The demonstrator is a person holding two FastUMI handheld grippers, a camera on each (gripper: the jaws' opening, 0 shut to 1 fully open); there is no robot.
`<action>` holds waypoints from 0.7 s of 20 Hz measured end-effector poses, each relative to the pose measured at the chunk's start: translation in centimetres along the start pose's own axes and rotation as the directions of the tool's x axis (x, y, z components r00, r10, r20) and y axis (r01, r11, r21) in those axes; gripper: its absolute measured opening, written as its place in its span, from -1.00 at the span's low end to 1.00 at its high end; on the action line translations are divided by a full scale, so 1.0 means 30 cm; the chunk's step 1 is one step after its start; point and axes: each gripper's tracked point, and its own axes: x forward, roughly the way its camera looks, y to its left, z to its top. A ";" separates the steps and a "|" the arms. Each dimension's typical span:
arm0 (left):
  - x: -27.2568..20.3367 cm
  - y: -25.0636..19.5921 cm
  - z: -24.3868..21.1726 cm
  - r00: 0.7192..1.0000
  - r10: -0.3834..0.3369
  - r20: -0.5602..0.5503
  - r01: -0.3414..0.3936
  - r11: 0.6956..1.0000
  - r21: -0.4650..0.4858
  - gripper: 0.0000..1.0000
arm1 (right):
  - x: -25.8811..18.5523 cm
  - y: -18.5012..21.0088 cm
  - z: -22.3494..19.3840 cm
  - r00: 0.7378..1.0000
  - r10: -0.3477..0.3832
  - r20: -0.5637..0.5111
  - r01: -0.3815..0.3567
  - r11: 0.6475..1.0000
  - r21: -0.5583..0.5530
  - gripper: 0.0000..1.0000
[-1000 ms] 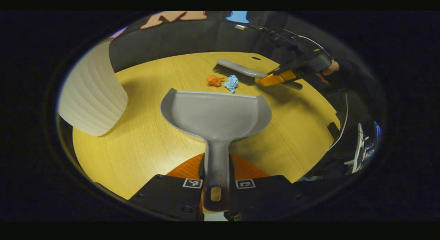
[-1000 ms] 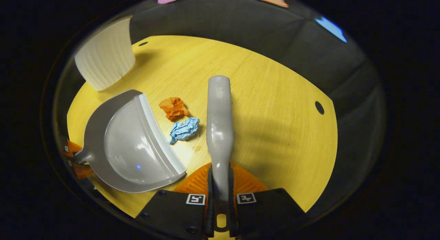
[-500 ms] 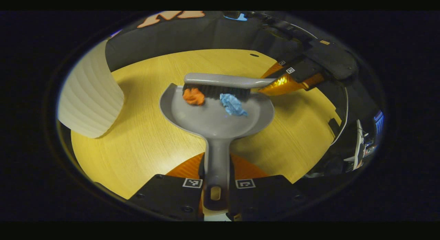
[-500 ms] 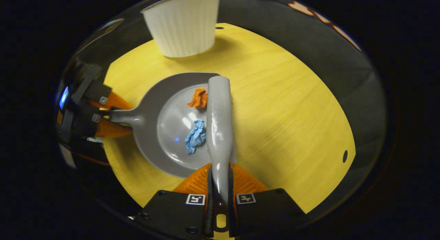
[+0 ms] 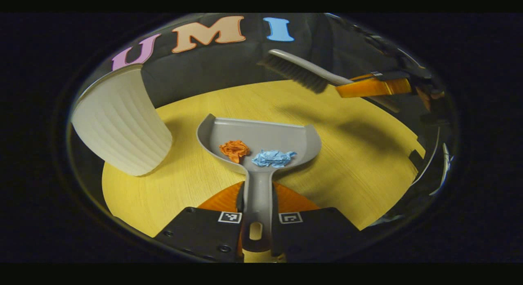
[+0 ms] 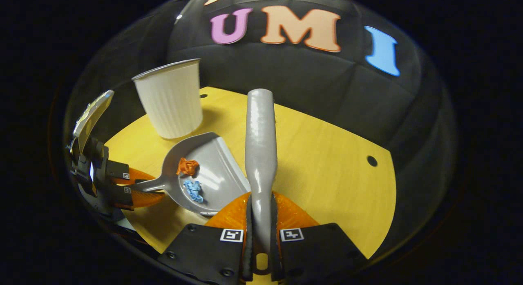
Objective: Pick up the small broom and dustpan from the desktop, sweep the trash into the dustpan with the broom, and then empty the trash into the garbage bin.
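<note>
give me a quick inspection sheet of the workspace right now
surface: yellow wood-grain desktop, small round hole near its edge
job's things: orange paper ball and blue paper ball lie inside the grey dustpan; broom held up off the desktop; white ribbed garbage bin upright beside the dustpan
clutter: nothing seen
grippers: left gripper shut on the dustpan handle; right gripper shut on the broom handle
cables: nothing seen
surroundings: black cloth booth wall

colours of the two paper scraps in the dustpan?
One orange scrap, one light blue scrap; clearest in the left gripper view.
</note>
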 end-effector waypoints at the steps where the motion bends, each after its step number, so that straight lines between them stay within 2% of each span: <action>1: -0.022 0.004 0.032 0.999 0.021 0.042 -0.020 1.000 -0.014 -0.63 | -0.027 -0.036 -0.037 1.000 -0.023 -0.002 0.023 0.999 0.030 -0.63; 2: -0.043 0.006 0.070 0.996 0.040 0.085 -0.038 0.999 -0.025 -0.58 | -0.043 -0.062 -0.078 0.999 -0.036 -0.015 0.037 0.998 0.060 -0.63; 3: -0.080 -0.002 0.111 0.990 0.054 0.134 -0.050 0.998 -0.033 -0.63 | -0.050 -0.079 -0.132 0.998 -0.049 -0.027 0.051 0.995 0.084 -0.63; 5: -0.143 -0.002 0.187 0.972 0.088 0.217 -0.083 0.996 -0.032 -0.60 | -0.094 -0.097 -0.212 0.997 -0.055 -0.045 0.060 0.988 0.141 -0.63; 9: -0.157 0.008 0.239 0.917 0.169 0.360 -0.173 0.985 -0.022 -0.65 | -0.130 -0.076 -0.342 0.996 -0.031 -0.079 0.047 0.976 0.211 -0.63; 11: -0.165 0.021 0.247 0.890 0.207 0.407 -0.211 0.977 -0.035 -0.63 | -0.114 -0.062 -0.357 0.997 -0.011 -0.081 0.028 0.976 0.218 -0.63; 14: -0.185 0.029 0.255 0.836 0.307 0.455 -0.314 0.947 -0.062 -0.65 | -0.119 -0.057 -0.368 0.996 0.036 -0.080 -0.017 0.974 0.225 -0.63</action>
